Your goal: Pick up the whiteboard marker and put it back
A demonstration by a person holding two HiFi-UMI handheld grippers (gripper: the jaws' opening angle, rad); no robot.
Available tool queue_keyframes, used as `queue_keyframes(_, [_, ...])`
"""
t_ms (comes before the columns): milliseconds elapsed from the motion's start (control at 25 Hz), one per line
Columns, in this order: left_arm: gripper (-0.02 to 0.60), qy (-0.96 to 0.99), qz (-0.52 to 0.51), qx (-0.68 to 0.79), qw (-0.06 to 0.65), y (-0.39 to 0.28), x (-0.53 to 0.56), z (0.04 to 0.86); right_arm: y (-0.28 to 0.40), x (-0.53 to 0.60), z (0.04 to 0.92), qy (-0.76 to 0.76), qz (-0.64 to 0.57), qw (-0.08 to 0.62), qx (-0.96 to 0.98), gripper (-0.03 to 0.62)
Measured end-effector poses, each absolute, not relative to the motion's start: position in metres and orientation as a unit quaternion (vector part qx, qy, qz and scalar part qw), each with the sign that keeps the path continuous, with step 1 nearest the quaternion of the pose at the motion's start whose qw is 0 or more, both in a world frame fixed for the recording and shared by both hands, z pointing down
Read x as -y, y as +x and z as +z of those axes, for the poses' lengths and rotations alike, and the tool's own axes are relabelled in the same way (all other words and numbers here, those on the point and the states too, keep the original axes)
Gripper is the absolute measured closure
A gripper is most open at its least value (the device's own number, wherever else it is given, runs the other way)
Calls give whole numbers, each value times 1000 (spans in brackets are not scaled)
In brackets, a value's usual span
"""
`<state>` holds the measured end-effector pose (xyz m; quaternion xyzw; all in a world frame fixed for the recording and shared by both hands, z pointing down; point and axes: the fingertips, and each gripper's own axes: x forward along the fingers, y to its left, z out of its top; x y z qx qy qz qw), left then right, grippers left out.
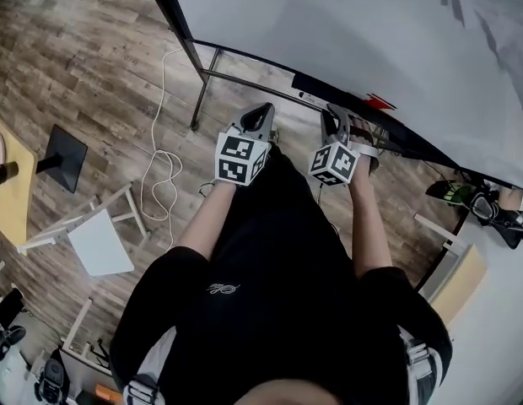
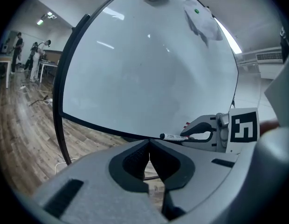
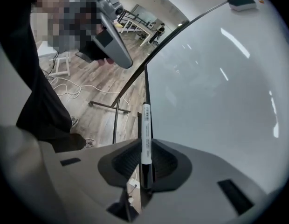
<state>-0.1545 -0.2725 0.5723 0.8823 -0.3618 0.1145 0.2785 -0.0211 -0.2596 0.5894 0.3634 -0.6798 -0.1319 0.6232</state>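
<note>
Right gripper (image 3: 144, 148): jaws clamped on the whiteboard marker (image 3: 145, 125), which projects forward past the jaw tips, near the whiteboard (image 3: 214, 78). Barrel label print is illegible. Left gripper (image 2: 149, 146): jaws together, empty.

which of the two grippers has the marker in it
The right gripper: the whiteboard marker is clamped between its jaws. The left gripper is shut on nothing.
</note>
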Motion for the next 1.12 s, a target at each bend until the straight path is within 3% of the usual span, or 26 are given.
queue_keyframes(560, [575, 866, 158, 382, 280, -121, 294, 601, -7, 289, 637, 313, -93, 633, 702, 540])
queue_keyframes(1120, [575, 850, 157, 412, 287, -134, 312, 601, -9, 297, 657, 289, -77, 636, 712, 540])
